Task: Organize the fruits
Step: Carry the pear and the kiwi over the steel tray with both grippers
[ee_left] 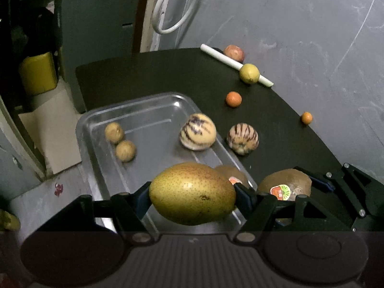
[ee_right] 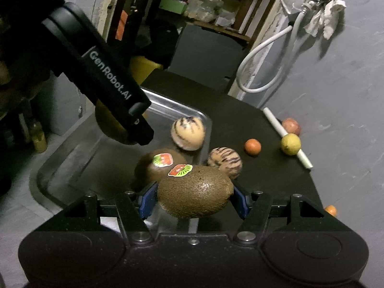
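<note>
The left gripper (ee_left: 192, 195) pinches a speckled yellow-green pear (ee_left: 192, 193) between its blue pads, holding it over the near end of the metal tray (ee_left: 153, 110). The right gripper (ee_right: 192, 200) clamps a brown kiwi (ee_right: 195, 192) with a red and green sticker, at the tray's near right corner.

Inside the tray, a second stickered kiwi (ee_right: 159, 165) sits by the right rim, a pale striped melon (ee_left: 198, 134) lies further along the same rim, and two small tan fruits (ee_left: 120, 141) rest together near the left wall.

On the dark worktop (ee_left: 144, 72), another striped melon (ee_left: 243, 138) sits just outside the tray's right rim. Beyond it lies a small orange (ee_left: 233, 99), and a smaller orange fruit (ee_left: 307, 117) is at the right edge. At the far right corner, a yellow lemon (ee_left: 249, 73) touches a white stick (ee_left: 216, 52), with a reddish fruit (ee_left: 234, 52) behind the stick against the grey wall (ee_left: 300, 24).
</note>
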A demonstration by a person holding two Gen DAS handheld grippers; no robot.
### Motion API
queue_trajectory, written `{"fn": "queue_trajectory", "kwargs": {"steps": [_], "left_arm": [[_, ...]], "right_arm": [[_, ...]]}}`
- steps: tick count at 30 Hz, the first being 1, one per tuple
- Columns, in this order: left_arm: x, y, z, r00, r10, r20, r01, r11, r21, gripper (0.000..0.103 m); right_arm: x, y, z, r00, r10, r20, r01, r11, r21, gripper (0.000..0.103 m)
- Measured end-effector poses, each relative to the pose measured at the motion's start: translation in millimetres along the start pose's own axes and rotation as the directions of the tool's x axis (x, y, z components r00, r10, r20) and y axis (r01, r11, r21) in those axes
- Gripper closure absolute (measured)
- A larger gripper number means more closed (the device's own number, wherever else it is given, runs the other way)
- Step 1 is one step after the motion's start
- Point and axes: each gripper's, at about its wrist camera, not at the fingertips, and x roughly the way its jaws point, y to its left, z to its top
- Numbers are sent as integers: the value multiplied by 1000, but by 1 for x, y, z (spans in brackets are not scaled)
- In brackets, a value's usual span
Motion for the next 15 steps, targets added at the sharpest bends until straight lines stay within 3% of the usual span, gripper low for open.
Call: {"fn": "queue_trajectory", "kwargs": {"steps": [15], "left_arm": [[0, 15, -33, 998, 6, -61, -10, 998, -66, 28]], "right_arm": [[5, 9, -10, 990, 120, -79, -116, 992, 52, 37]]}}
